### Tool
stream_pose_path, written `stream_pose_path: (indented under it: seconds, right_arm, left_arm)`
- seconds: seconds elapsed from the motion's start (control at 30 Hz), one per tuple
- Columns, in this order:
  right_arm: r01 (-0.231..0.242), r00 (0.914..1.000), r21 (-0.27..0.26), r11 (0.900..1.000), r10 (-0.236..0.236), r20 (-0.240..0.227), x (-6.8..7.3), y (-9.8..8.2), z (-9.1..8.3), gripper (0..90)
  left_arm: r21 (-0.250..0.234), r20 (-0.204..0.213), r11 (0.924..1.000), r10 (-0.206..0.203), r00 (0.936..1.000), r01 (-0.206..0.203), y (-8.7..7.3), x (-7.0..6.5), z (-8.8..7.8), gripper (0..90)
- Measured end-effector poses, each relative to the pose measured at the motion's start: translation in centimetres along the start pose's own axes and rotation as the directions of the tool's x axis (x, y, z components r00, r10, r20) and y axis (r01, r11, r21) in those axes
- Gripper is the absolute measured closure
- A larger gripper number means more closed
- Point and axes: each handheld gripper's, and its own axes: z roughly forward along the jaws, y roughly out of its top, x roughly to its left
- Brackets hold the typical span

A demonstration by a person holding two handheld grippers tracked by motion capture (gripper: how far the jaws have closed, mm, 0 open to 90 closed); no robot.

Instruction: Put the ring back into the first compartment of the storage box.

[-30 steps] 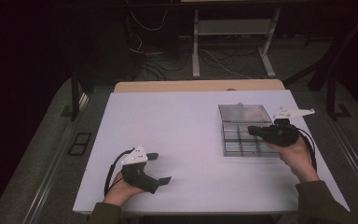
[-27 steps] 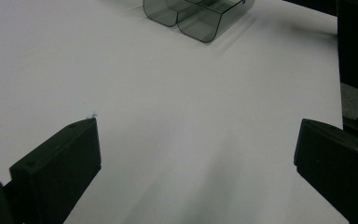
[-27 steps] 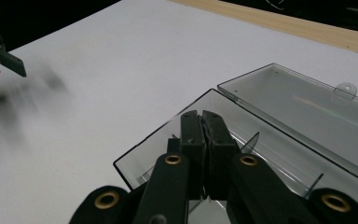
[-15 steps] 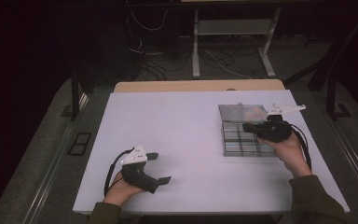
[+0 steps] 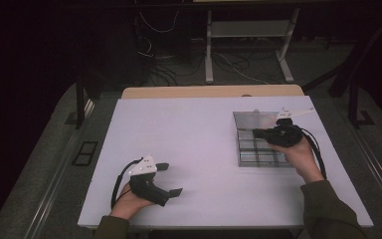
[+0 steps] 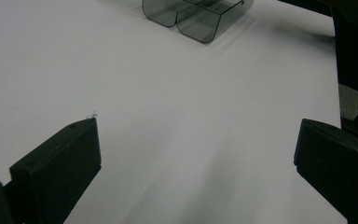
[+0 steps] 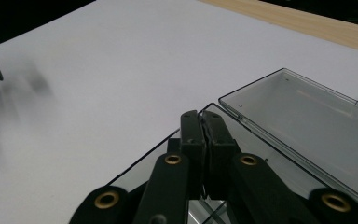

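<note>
Near the table's (image 5: 199,129) front-left corner, the left gripper (image 5: 171,179) has stayed put, jaws wide apart on nothing. By the right edge, the right gripper (image 5: 255,133), jaws pressed together and empty, has edged leftward over the clear compartment box (image 5: 251,149), likely heading toward its open lid (image 5: 253,119).

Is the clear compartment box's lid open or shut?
Open: the lid lies flat behind the box, leaving its compartments uncovered.

The compartment box (image 5: 258,144) lies on the table (image 5: 204,134) at the frame's right, its lid (image 5: 256,119) open behind it. The right gripper (image 5: 255,133) hangs over the box; the left gripper (image 5: 171,179) sits lower left.
</note>
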Motion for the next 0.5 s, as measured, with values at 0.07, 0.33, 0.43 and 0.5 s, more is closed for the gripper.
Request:
stream_pose_path:
  seconds: [0.07,0.33,0.43,0.5]
  right_arm:
    - [-0.001,1.0,0.008,1.0,0.001,0.002,0.0,0.1,0.4,87.6]
    - [-0.004,1.0,0.034,0.999,0.004,0.001,-0.3,0.1,1.9,87.6]
    - [-0.007,0.9999,0.047,0.999,0.007,0.008,-0.4,0.0,2.4,87.6]
    - [-0.006,0.9999,0.054,0.999,0.005,0.013,-0.4,-0.1,2.7,87.6]
  left_arm:
    - [-0.001,0.001,1.0,-0.002,1.0,0.002,0.0,0.0,0.0,0.0]
    - [0.0,0.002,1.0,-0.001,1.0,0.001,0.0,0.0,0.0,0.0]
    - [0.0,0.003,1.0,-0.001,1.0,0.001,0.0,0.0,0.0,0.0]
    - [0.002,0.004,1.0,0.001,1.0,-0.001,0.0,0.0,0.0,0.0]
